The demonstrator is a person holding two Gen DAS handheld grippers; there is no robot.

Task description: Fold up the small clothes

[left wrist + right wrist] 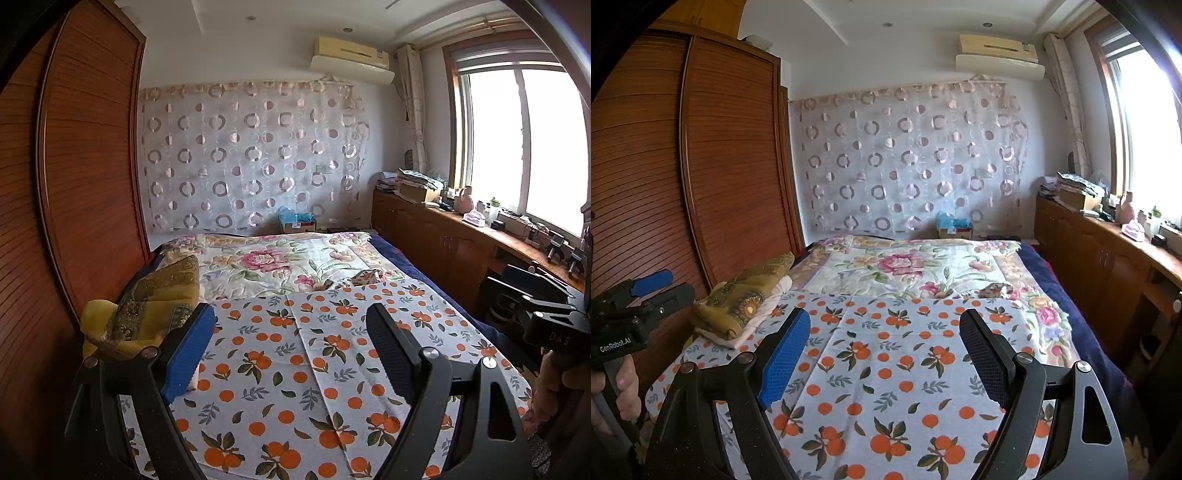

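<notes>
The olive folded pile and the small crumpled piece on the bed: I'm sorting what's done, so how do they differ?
The olive folded pile is neatly stacked at the bed's left edge by the wardrobe; the crumpled piece lies loose, far right on the floral quilt. The pile looks larger and mustard-gold; the piece is small and multicoloured. Both are untouched by the grippers.

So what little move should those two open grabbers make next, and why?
Probably reach the left gripper toward the stacked yellow-brown patterned cloths at the bed's left edge. Both it and the right gripper are open and empty, and nothing lies ready on the orange-print sheet.
</notes>
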